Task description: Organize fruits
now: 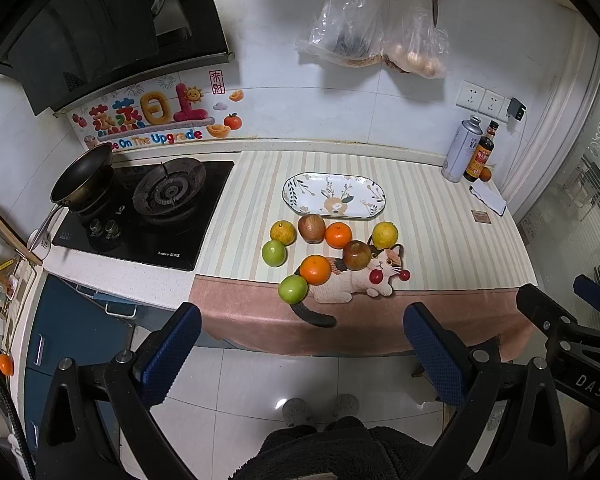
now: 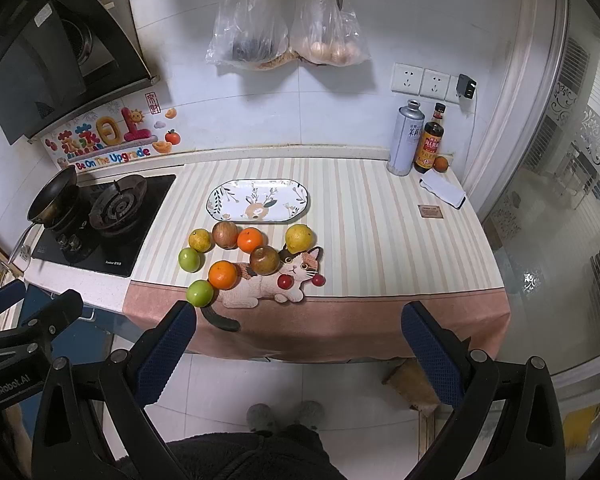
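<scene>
Several fruits lie in a cluster on the striped cloth in front of an empty oval floral plate: two green apples, two oranges, two brownish-red apples and two yellow citrus. My left gripper is open and empty, held back from the counter's front edge. My right gripper is open and empty, also off the counter and above the floor.
A gas hob with a black pan is left of the cloth. A metal can, sauce bottles, a small orange and a folded white cloth sit at the back right. Bags hang on the wall.
</scene>
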{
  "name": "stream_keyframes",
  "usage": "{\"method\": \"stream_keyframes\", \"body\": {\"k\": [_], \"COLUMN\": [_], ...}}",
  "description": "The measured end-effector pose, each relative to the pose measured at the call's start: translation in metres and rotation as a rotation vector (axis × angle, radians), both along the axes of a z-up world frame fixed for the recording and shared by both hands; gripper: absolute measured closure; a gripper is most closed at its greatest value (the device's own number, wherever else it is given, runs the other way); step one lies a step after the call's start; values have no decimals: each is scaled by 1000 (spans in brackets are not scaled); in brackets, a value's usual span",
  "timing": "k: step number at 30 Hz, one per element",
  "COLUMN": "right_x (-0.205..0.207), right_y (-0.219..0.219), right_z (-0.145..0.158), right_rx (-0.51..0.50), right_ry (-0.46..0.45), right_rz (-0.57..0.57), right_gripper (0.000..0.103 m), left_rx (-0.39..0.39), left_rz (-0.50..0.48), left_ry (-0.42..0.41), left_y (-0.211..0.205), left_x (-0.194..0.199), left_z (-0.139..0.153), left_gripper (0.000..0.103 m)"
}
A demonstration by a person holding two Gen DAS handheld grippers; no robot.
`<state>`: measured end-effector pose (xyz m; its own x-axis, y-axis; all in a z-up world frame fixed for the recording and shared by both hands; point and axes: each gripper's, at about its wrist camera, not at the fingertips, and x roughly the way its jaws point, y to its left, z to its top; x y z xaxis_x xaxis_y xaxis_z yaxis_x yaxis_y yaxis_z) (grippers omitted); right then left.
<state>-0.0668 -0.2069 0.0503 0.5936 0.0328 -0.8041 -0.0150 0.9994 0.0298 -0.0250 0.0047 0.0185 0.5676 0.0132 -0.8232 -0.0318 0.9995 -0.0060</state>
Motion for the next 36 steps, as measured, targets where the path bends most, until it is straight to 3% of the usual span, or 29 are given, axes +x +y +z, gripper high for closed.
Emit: {"method": "stream_keyframes", "body": {"k": [14, 18, 22, 26, 31, 34, 36], "right_x": [11, 26, 49, 82, 130, 163, 189], "right_y": [0, 4, 12, 14, 11, 4, -1], "right_z": [-9, -27, -55, -92, -151, -186, -209], "right_rx": [51, 89, 123, 167, 174, 189, 206], "right_ry": [-52, -73, -34, 37, 142, 208, 248], "right_rz": [-42, -71, -90, -106, -120, -130, -132], "right_gripper": [0, 0, 0, 0, 0, 0, 0], "left_rx": [5, 61, 118, 165, 161, 138, 43], "left_rz": [1, 55, 112, 140, 147, 151, 150], "left_ry": [-30, -132, -160, -100, 68, 176, 284], "left_y": [4, 24, 50, 73, 94, 98, 103], "left_x": [9, 31, 57, 94, 150, 177, 204], "left_z": [0, -3, -23, -56, -119, -157, -192], "left_gripper": [0, 0, 0, 0, 0, 0, 1]}}
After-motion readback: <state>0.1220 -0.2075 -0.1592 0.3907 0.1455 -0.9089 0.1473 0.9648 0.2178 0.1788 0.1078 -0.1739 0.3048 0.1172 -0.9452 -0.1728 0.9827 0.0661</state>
